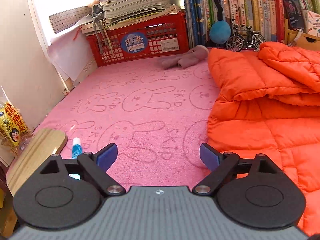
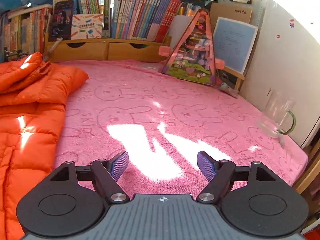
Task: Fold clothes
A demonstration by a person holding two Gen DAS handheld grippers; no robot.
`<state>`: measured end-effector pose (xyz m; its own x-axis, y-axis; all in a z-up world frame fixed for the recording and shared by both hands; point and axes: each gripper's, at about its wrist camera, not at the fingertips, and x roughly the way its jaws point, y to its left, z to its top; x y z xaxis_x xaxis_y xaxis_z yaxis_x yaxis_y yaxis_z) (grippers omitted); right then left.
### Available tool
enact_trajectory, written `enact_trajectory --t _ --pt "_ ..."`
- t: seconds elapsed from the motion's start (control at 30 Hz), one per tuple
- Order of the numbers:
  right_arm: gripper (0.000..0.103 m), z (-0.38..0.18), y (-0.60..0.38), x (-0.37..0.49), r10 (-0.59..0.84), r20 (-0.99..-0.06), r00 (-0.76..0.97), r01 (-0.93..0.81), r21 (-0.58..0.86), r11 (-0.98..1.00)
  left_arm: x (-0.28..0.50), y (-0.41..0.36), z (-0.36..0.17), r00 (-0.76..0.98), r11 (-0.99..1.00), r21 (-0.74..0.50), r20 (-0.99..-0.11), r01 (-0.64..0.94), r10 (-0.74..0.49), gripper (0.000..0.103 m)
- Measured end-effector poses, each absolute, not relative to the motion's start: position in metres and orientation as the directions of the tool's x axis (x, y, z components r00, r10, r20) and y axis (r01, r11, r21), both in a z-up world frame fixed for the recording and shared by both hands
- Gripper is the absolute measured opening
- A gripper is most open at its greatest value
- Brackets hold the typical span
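Note:
An orange quilted down jacket (image 1: 266,108) lies on the pink rabbit-print towel (image 1: 140,100), with its upper part folded over on itself. In the left wrist view it fills the right side, and my left gripper (image 1: 159,156) stands open over bare towel just left of its edge, nothing between the blue pads. In the right wrist view the jacket (image 2: 30,108) lies at the left. My right gripper (image 2: 163,165) hangs open above a sunlit patch of towel (image 2: 200,104), to the right of the jacket and apart from it.
A red crate (image 1: 140,44) with stacked papers, a grey plush toy (image 1: 184,59), a blue ball and a model bicycle (image 1: 245,38) line the back. A wooden board (image 1: 36,156) and glue stick (image 1: 77,148) lie left. A glass jug (image 2: 280,118) and toy package (image 2: 194,56) stand right.

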<state>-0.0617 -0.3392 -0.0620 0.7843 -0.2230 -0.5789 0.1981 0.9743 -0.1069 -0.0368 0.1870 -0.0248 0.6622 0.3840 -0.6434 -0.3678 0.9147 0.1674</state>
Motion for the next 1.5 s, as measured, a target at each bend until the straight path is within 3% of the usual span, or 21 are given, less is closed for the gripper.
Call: enact_trajectory --t 0.1,0.27,0.43,0.63,0.73,0.9,0.97,1.03,1.1,1.2,1.5 --pt "0.080 -0.058 -0.332 -0.101 -0.087 -0.570 0.817 0.072 -0.049 0.996 -0.062 0.174 -0.017 0.691 0.934 0.134 -0.639 -0.332 0.337 0.091" --pt "0.083 -0.064 -0.291 -0.143 -0.008 -0.530 0.848 -0.086 -0.153 0.984 -0.093 0.147 -0.016 0.711 0.945 0.147 -0.627 -0.293 0.318 0.091" --pt "0.083 -0.063 -0.273 -0.177 0.015 -0.480 0.877 -0.124 -0.196 0.973 -0.137 0.120 -0.018 0.736 0.955 0.147 -0.611 -0.256 0.291 0.093" --pt "0.096 -0.065 -0.271 -0.230 0.141 -0.465 0.874 -0.247 -0.176 0.953 -0.195 0.104 -0.030 0.742 0.969 0.132 -0.624 -0.208 0.244 0.096" --pt "0.098 -0.082 -0.249 -0.249 0.154 -0.468 0.870 -0.329 -0.319 0.889 -0.203 0.098 -0.044 0.715 0.965 0.176 -0.649 -0.193 0.262 0.096" --pt "0.098 -0.131 -0.193 -0.257 0.094 -0.387 0.917 -0.356 -0.691 0.630 -0.207 0.091 -0.064 0.682 0.940 0.288 -0.652 -0.182 0.332 0.096" --pt "0.096 -0.140 -0.180 -0.255 0.097 -0.350 0.932 -0.340 -0.744 0.576 -0.210 0.090 -0.065 0.685 0.939 0.294 -0.648 -0.177 0.332 0.096" --pt "0.093 -0.136 -0.174 -0.252 0.105 -0.327 0.939 -0.325 -0.748 0.578 -0.213 0.089 -0.062 0.695 0.941 0.291 -0.640 -0.175 0.327 0.096" --pt "0.075 -0.128 -0.170 -0.249 0.111 -0.307 0.945 -0.310 -0.741 0.595 -0.215 0.087 -0.056 0.711 0.943 0.285 -0.628 -0.169 0.317 0.096" --pt "0.058 -0.109 -0.168 -0.246 0.129 -0.293 0.947 -0.306 -0.708 0.637 -0.216 0.081 -0.047 0.736 0.949 0.275 -0.609 -0.154 0.295 0.096" --pt "0.029 -0.029 -0.168 -0.198 0.193 -0.311 0.931 -0.322 -0.446 0.835 -0.232 0.055 0.001 0.849 0.974 0.228 -0.515 0.009 0.113 0.099"
